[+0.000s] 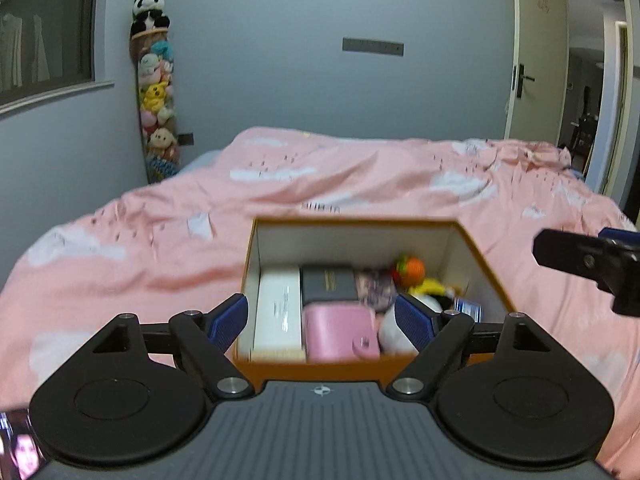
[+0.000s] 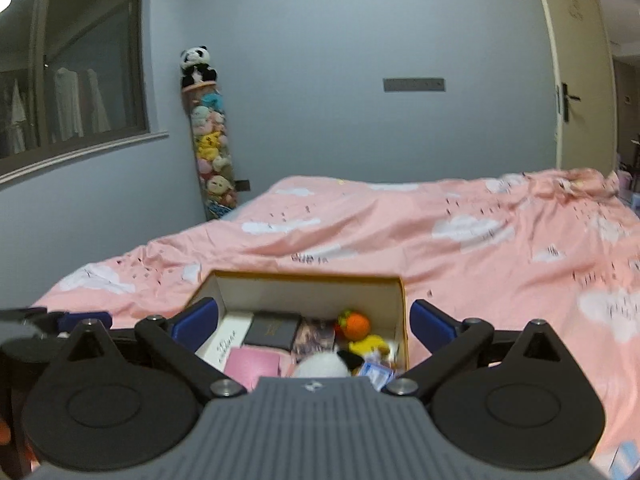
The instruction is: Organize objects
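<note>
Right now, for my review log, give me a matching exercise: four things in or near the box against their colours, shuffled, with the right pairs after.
Things:
1. wallet
2. long flat box
3. ball
4. bedcover

Colours:
A. orange
B. pink with white clouds
C. white
D. plain pink

Pairs: 1-D, 2-C, 3-A, 4-B

Legible markings: none confirmed.
My views show blurred print on the white box [image 2: 221, 346], dark box [image 2: 273, 329] and duvet [image 2: 310, 258]; unreadable.
</note>
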Demonstrator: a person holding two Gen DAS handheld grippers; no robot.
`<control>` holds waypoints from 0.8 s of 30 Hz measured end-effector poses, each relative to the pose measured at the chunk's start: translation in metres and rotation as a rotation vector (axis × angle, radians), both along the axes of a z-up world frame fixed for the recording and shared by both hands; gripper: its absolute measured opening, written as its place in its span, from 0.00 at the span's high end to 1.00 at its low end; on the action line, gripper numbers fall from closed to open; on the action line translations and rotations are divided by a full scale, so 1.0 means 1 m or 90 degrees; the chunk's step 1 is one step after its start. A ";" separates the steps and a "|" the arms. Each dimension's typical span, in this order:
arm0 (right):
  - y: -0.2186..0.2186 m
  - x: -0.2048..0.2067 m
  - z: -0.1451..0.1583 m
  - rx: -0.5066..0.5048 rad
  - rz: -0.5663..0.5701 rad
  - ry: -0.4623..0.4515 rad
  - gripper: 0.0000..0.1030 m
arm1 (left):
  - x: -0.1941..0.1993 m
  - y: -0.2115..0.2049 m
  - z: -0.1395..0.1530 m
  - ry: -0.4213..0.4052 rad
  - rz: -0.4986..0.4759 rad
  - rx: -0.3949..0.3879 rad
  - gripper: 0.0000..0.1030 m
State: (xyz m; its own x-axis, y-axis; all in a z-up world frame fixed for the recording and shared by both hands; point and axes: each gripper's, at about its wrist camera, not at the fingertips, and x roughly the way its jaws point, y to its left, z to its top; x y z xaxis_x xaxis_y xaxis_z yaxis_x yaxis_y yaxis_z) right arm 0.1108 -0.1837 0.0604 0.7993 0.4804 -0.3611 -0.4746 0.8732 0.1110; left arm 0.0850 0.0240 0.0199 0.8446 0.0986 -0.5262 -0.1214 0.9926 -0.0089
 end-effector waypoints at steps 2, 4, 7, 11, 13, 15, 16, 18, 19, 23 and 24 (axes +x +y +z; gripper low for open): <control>0.003 -0.004 -0.010 -0.005 -0.007 0.007 0.01 | -0.006 0.002 -0.007 0.008 0.005 -0.006 0.06; 0.007 -0.006 -0.020 -0.018 -0.011 0.011 0.01 | -0.012 0.004 -0.016 0.016 0.014 -0.008 0.06; 0.013 -0.012 -0.034 -0.043 -0.012 0.009 0.01 | -0.019 0.009 -0.025 0.021 0.025 -0.013 0.06; 0.018 -0.012 -0.052 -0.069 -0.007 0.026 0.01 | -0.018 0.012 -0.038 0.035 0.039 -0.017 0.06; 0.019 -0.008 -0.059 -0.067 -0.008 0.045 0.01 | -0.019 0.013 -0.044 0.042 0.042 -0.018 0.06; 0.018 -0.004 -0.065 -0.065 -0.016 0.062 0.01 | -0.019 0.012 -0.048 0.050 0.041 -0.018 0.06; 0.017 -0.001 -0.068 -0.065 -0.022 0.069 0.01 | -0.019 0.012 -0.050 0.053 0.041 -0.017 0.06; 0.016 0.002 -0.073 -0.065 -0.030 0.083 0.01 | -0.018 0.012 -0.053 0.059 0.039 -0.016 0.06; 0.016 0.004 -0.076 -0.065 -0.032 0.091 0.01 | -0.018 0.012 -0.054 0.061 0.038 -0.016 0.06; 0.016 0.007 -0.083 -0.064 -0.034 0.110 0.01 | -0.018 0.010 -0.057 0.068 0.035 -0.014 0.06; 0.016 0.008 -0.084 -0.065 -0.034 0.112 0.01 | -0.018 0.010 -0.057 0.069 0.034 -0.014 0.06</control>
